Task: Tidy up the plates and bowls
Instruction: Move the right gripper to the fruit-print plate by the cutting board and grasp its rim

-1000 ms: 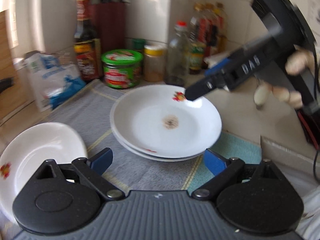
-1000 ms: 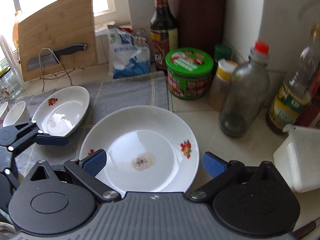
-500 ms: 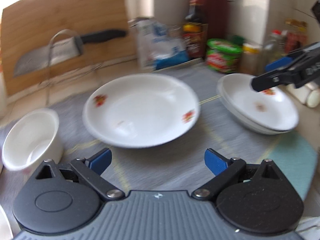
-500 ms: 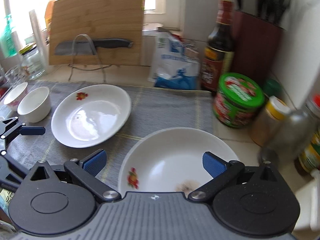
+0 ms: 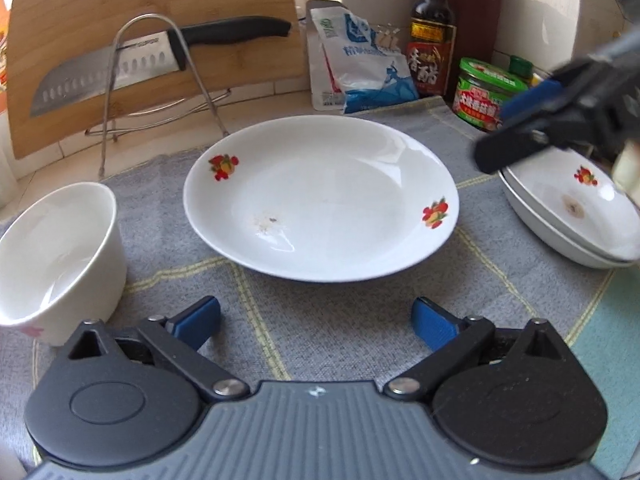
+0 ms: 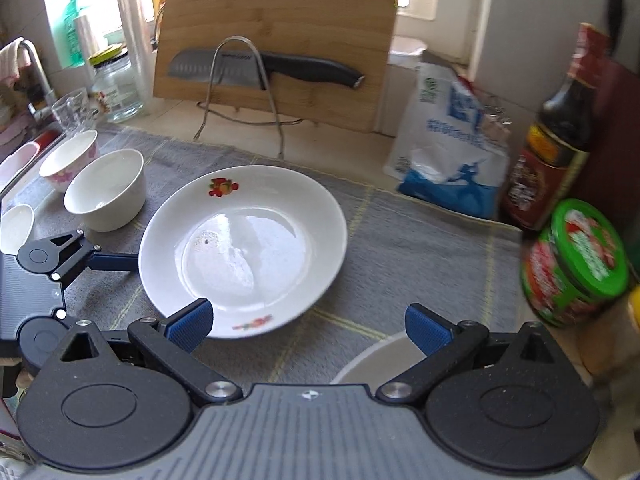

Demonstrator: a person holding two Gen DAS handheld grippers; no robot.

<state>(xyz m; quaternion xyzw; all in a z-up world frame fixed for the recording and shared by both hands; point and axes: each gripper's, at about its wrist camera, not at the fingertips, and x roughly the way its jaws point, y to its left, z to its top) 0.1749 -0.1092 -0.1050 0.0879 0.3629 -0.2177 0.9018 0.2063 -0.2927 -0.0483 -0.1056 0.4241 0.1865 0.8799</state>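
A white plate with red flower marks (image 5: 320, 200) lies on the grey mat (image 5: 340, 320); it also shows in the right wrist view (image 6: 244, 248). My left gripper (image 5: 316, 320) is open and empty just before its near rim. My right gripper (image 6: 308, 326) is open and empty, above the mat between that plate and a stack of two plates (image 5: 572, 216) at the right. A white bowl (image 5: 56, 256) stands left of the plate. Two more small bowls (image 6: 68, 160) sit further left.
A wooden cutting board (image 6: 280, 40) with a knife (image 6: 264, 66) on a wire rack stands behind the mat. A salt bag (image 5: 360, 68), a sauce bottle (image 5: 432, 36) and a green-lidded jar (image 5: 484, 92) stand at the back right. Glass jars (image 6: 116, 84) are at the far left.
Both grippers have swung left, away from the stacked plates toward the single plate. The left gripper now faces it squarely and closer. Both stay open and empty.
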